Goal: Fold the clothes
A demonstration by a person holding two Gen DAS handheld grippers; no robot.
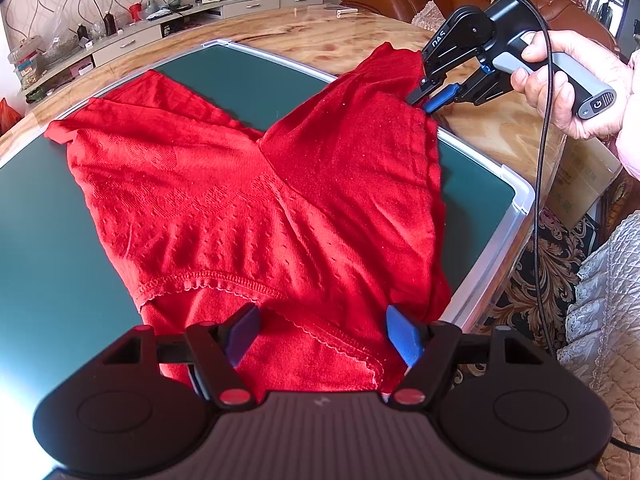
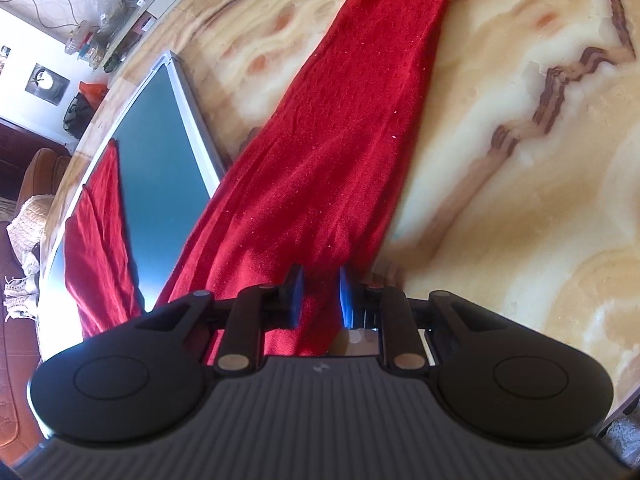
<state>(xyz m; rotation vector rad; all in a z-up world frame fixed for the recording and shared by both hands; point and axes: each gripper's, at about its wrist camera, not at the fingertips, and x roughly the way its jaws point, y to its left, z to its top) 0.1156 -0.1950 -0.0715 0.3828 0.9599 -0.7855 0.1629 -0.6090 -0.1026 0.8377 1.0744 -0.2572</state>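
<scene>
The right gripper pinched the red knit trousers at two o'clock to fold, while the left gripper hovered spread.

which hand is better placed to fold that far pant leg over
Right. Its tongs are at the far leg's edge of the red pants; the left tongs stand open at the waistband.

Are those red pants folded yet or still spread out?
Still spread out: the red pants lie flat on the green board, both legs splayed apart in a V, one reaching onto the marble table.
</scene>
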